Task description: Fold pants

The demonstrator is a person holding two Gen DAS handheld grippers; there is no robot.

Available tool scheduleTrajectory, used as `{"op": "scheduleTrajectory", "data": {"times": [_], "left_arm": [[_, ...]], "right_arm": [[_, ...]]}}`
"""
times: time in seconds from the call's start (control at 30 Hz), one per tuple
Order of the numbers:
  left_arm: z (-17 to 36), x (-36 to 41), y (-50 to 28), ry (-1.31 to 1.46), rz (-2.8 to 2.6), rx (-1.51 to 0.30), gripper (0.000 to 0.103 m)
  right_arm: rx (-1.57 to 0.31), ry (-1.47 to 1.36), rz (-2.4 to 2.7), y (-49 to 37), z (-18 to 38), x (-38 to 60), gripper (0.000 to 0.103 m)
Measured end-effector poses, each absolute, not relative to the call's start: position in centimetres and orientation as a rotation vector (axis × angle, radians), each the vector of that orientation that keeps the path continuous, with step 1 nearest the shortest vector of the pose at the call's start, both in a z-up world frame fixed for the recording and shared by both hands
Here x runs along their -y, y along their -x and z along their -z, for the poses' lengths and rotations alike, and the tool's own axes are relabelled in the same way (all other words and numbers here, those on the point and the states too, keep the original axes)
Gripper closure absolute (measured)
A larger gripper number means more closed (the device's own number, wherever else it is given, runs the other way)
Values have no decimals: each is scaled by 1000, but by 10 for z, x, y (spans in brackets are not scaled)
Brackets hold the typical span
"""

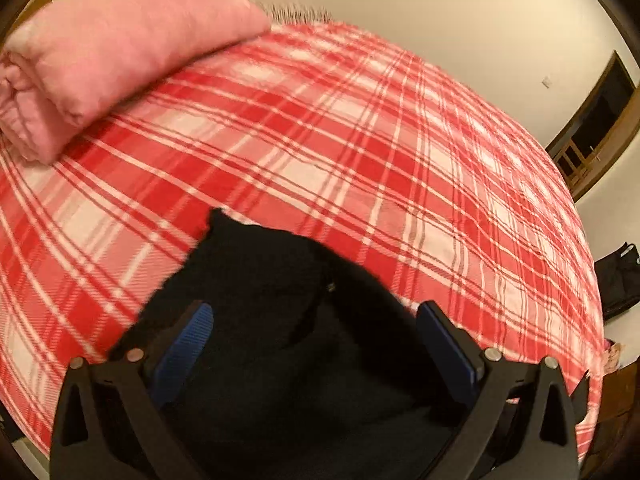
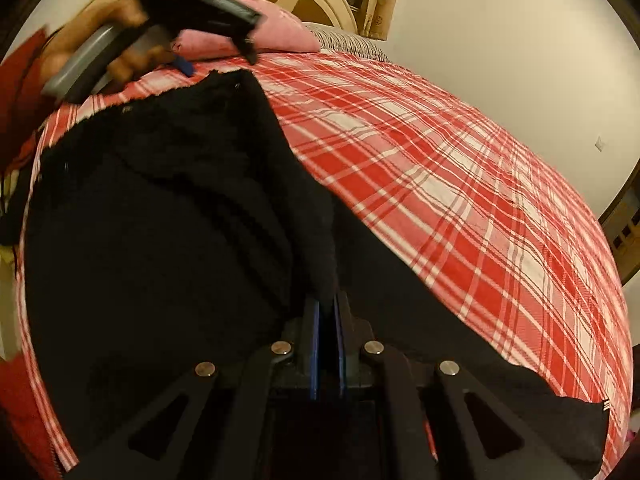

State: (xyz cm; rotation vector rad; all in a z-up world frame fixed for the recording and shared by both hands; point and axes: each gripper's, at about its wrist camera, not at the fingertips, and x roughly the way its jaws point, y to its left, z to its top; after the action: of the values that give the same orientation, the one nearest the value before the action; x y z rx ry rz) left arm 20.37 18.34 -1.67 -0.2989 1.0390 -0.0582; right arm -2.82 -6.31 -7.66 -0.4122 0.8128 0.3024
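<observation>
Fabric is the whole risk here. The right tongs (image 2: 328, 312) are clamped on a raised ridge of the black pants (image 2: 160, 220), which lie spread across the red plaid bedspread (image 2: 460, 168); the pinch looks thin, so a hard pull could strip the cloth out, or catch only the top layer and leave the fold lopsided. The left tongs (image 1: 316, 344) stand wide apart above the pants (image 1: 260, 280), gripping nothing, so that side is unanchored and the whole garment may drag along instead of folding. In the right view the left tongs (image 2: 212, 4), held in a hand (image 2: 100, 40), hover above the pants' far edge. A pink pillow (image 1: 120, 52) lies well beyond the pants.
</observation>
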Motion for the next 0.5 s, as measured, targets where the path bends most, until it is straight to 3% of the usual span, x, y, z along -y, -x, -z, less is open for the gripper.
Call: {"op": "scheduleTrajectory", "data": {"times": [0.23, 0.33, 0.4, 0.5], "left_arm": [[52, -158, -236, 321, 48, -1219, 3], [60, -154, -238, 303, 25, -1247, 32], [59, -156, -233, 311, 44, -1214, 64], [49, -168, -221, 361, 81, -1176, 81]], "right_arm": [[-792, 399, -296, 30, 78, 66, 97], [-780, 370, -291, 30, 69, 69, 98], [-766, 337, -293, 31, 58, 73, 98], [-735, 294, -308, 37, 34, 81, 98]]}}
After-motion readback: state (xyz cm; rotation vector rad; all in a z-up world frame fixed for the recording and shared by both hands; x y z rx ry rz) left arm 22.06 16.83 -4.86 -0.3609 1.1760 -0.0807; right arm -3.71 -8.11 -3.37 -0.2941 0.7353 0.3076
